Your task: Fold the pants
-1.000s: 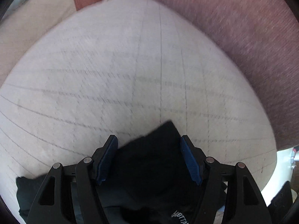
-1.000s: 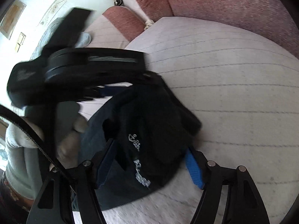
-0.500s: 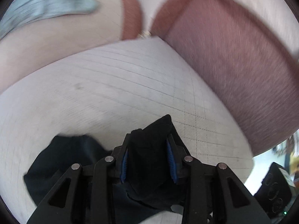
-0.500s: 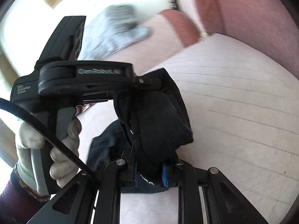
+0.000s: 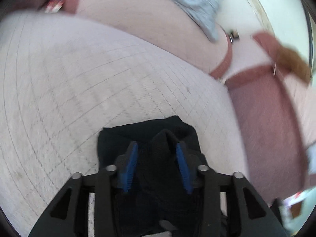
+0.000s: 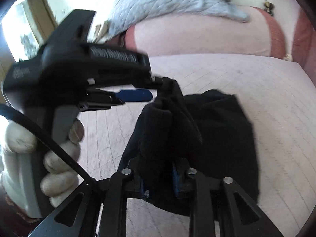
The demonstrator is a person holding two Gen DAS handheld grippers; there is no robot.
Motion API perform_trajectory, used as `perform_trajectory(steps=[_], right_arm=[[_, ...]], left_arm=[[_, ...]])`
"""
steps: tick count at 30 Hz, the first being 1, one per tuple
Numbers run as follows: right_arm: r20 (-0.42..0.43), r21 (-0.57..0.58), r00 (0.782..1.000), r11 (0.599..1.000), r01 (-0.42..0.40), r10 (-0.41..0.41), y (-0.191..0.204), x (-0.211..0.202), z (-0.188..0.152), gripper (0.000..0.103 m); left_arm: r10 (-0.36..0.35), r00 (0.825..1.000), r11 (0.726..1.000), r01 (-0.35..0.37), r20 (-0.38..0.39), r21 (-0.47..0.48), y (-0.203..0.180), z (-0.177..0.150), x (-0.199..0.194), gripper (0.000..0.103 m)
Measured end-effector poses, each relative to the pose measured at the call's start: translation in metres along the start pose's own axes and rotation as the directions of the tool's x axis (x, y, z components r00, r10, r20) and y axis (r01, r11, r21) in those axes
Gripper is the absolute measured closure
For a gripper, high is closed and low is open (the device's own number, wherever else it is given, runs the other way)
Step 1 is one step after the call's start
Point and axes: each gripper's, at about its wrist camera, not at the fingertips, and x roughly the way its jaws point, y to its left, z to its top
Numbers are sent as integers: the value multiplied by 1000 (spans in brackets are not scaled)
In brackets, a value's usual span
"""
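Pants (image 6: 217, 138) pinched by right gripper (image 6: 158, 177) and left gripper (image 5: 156, 158), mid-fold; next, lay edge forward, release.

Bare cushion (image 5: 79, 83) lies open beyond the pants (image 5: 150, 136); the sofa back (image 5: 262, 130) blocks the right, a grey cloth (image 6: 167, 0) the far edge.

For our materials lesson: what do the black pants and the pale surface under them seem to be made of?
Black pants: soft matte fabric, probably knit; it bunches into thick rounded folds in the right claw. Pale surface: likely woven or quilted cloth; dull finish, thin gridded lines.
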Motion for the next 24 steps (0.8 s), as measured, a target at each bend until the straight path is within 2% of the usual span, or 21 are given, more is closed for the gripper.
perform_trajectory(steps=[2,4,6,10,13,16,18,21,23,24], right_arm=[[-9,-10,1000,1000,6,-6,7,9,-2,67],[-21,1,999,999,-41,41,12,14,-4,43],[-23,-12,998,998,-66,65,17,13,-9,40],[-60,-89,995,992,-87,82,37,17,-16,30],[-79,-117,993,988,-101,92,39,14,-14,29],[-93,-99,987,985,-139,130,27,3,-4,28],[-94,-71,984,985,-159,152,22,-4,4,28],[-63,10,983,985,-175,175,14,-13,26,29],[-58,67,984,984,-164,168,8,-10,46,34],[-59,88,982,981,-173,178,7,-7,50,41]], left_arm=[[-52,998,995,54,26,-87,23,1,-10,51],[-71,995,983,81,67,-162,46,-1,-25,50],[-86,991,966,108,104,-234,65,-3,-37,48],[-69,980,925,133,186,-355,96,-28,-61,44],[-61,977,911,139,207,-388,114,-35,-61,43],[-15,982,919,88,190,-384,122,-41,-64,43],[-15,982,923,85,187,-376,121,-40,-67,43],[12,980,947,53,201,-316,106,-35,-76,43],[35,977,959,27,209,-284,99,-35,-81,42],[53,975,965,6,216,-263,95,-36,-84,42]])
